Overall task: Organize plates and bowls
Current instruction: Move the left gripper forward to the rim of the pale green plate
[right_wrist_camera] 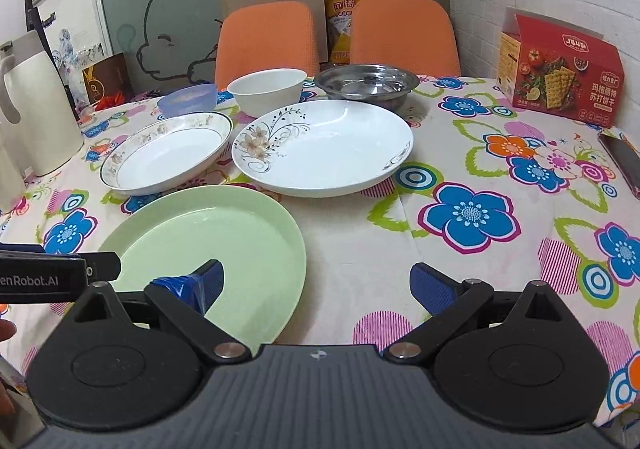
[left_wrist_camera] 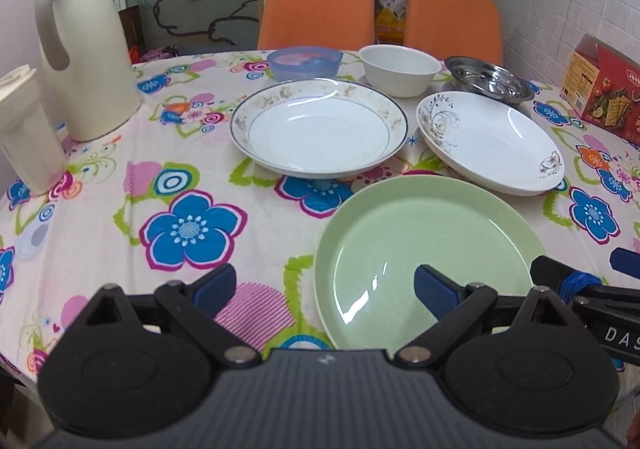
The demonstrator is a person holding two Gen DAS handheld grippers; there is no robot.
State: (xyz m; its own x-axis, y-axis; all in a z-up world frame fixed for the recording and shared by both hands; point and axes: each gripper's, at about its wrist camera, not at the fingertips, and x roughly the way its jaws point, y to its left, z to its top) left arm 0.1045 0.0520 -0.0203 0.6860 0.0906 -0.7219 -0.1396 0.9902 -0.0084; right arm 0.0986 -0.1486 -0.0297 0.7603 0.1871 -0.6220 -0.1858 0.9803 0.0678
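Worktop, six dishes loose, both grippers empty.
Left to right: jug [left_wrist_camera: 86, 49]; left gripper [left_wrist_camera: 324, 285], jaws wide, empty; rimmed plate [left_wrist_camera: 319, 127]; green plate [left_wrist_camera: 430, 249], nearest; right gripper [right_wrist_camera: 316, 283], jaws wide, empty; flower plate [right_wrist_camera: 322, 147]. Bowls [right_wrist_camera: 267, 91] behind. Risk: glazed rims touch; a shallow pinch could slip and knock a neighbour.

Even, soft indoor light from overhead, moderately bright. Shadows under the dishes faint and short. Curved white glare streaks on the green plate [left_wrist_camera: 424, 249], lower centre of the left wrist view; thinner arcs on the rimmed white plate [left_wrist_camera: 320, 129] and the flowered white plate [right_wrist_camera: 324, 147]. Steel bowl [right_wrist_camera: 366, 83] mirrors the room darkly. Strong fisheye bowing: table [right_wrist_camera: 460, 269] edge and walls curve, corners vignette black. Near gripper bodies slightly soft; far poster text mildly blurred.
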